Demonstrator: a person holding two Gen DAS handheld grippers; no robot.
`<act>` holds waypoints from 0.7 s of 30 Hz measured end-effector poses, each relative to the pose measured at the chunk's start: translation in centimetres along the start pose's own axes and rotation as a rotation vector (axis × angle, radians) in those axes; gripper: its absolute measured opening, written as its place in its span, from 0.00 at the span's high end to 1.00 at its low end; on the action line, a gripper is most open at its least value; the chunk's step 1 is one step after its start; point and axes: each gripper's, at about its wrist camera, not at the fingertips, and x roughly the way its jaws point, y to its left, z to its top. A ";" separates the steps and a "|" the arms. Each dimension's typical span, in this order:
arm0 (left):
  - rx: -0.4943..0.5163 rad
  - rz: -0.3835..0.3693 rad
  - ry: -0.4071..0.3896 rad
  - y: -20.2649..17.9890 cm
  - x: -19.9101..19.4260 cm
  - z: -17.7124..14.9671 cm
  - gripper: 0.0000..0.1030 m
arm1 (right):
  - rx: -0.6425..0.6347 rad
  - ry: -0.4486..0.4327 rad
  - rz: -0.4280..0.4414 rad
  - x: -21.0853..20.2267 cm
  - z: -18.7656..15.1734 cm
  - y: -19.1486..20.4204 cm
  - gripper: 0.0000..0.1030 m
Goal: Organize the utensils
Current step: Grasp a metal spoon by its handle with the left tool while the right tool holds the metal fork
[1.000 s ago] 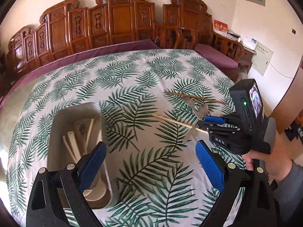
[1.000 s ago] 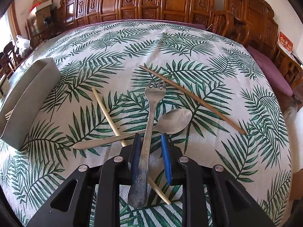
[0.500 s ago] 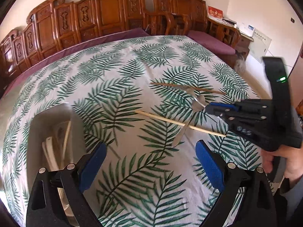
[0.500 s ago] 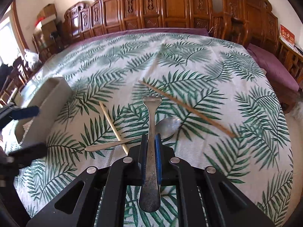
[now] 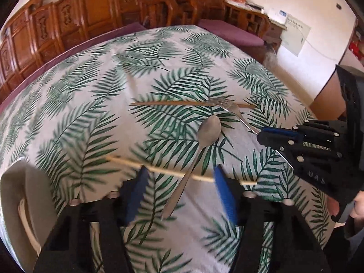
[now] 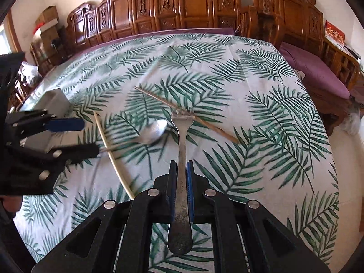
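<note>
Leaf-print tablecloth (image 6: 261,118) covers the table. Nearest, the right gripper (image 6: 181,188) pinches a steel fork (image 6: 182,159) by its handle. The left gripper (image 5: 179,182) is closing its jaws, spoon (image 5: 200,145) and pale chopstick (image 5: 163,169) between them at mid-table. Beyond lies a brown chopstick (image 5: 177,102); a grey tray (image 5: 36,195) sits at the table's left edge.
</note>
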 end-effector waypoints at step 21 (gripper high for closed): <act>0.149 -0.006 0.189 -1.4 4.4 2.2 0.83 | -0.042 0.051 -0.034 1.6 -0.5 -0.2 0.89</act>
